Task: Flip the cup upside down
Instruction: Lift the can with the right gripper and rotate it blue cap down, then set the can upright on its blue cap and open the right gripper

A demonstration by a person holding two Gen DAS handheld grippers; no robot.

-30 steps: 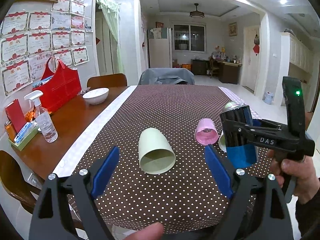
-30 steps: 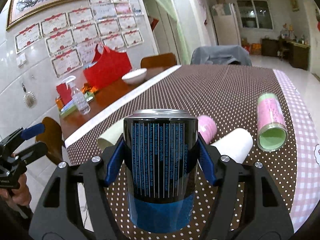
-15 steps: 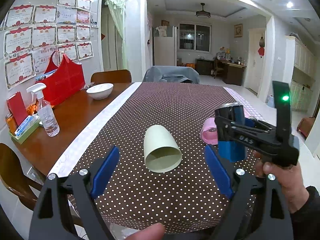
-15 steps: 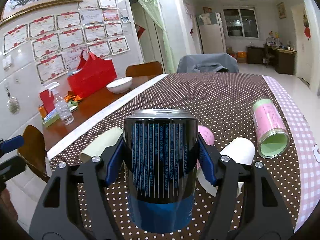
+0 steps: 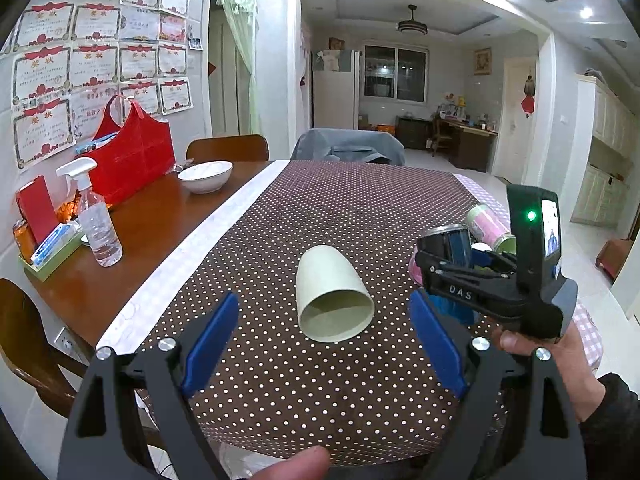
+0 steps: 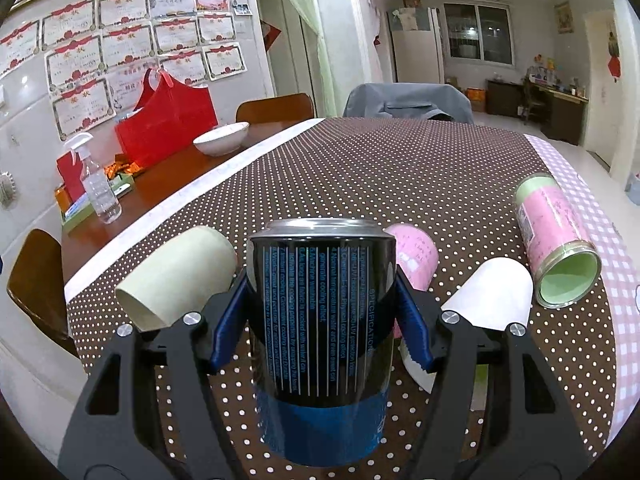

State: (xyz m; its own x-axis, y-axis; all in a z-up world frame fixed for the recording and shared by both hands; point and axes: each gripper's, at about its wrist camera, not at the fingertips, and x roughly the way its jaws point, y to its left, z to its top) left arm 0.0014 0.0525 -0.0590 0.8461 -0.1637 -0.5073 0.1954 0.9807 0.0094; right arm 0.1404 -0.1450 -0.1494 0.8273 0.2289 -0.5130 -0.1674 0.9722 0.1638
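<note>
My right gripper point(image 6: 322, 320) is shut on a black and blue cup point(image 6: 322, 320) printed with text. It holds the cup upright with its silver end up, low over the dotted cloth. The cup also shows in the left wrist view point(image 5: 450, 246), held at the right. My left gripper point(image 5: 322, 340) is open and empty near the table's front edge. A cream cup point(image 5: 330, 292) lies on its side just beyond it, mouth towards me. The cream cup also shows left of the held cup in the right wrist view point(image 6: 176, 276).
A pink cup point(image 6: 412, 256), a white cup point(image 6: 492, 300) and a pink-green canister point(image 6: 554, 240) lie on their sides on the brown dotted tablecloth point(image 6: 400, 176). A spray bottle point(image 5: 96, 220), white bowl point(image 5: 205, 176) and red bag point(image 5: 132, 160) stand on the wooden tabletop at left.
My right gripper has lowered the black and blue cup towards the table and moved nearer. My left gripper has stayed open and shifted a little.
</note>
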